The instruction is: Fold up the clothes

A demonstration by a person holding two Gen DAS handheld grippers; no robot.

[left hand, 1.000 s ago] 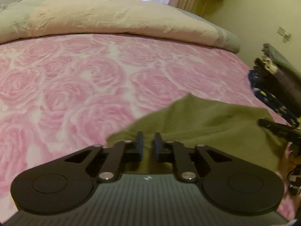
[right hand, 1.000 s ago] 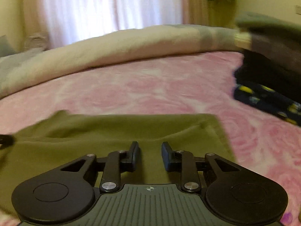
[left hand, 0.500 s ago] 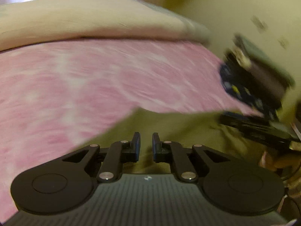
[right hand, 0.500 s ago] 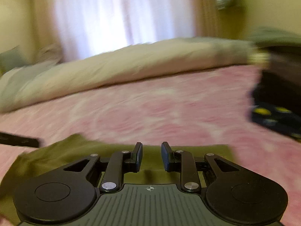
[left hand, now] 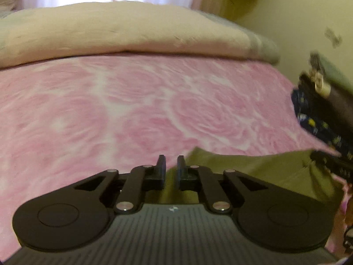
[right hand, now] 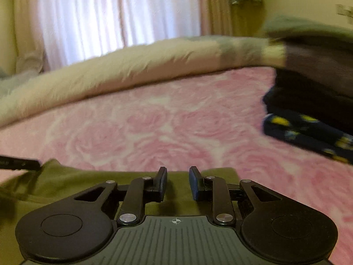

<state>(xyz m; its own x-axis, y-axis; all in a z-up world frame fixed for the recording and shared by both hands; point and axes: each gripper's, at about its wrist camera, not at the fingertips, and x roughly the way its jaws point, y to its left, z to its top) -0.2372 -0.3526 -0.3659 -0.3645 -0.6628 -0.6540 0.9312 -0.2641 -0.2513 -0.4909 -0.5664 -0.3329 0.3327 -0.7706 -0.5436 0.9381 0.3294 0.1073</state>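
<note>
Both grippers hover low over the olive garment on the pink rose-print bedspread. Left gripper shows a narrow gap between its fingers, right gripper a wider one; neither grips cloth. Folded clothes at right are blurred.

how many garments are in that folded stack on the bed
4 visible in the stack, top to bottom: green, grey-brown, black, navy patterned. Blur may hide more.
</note>
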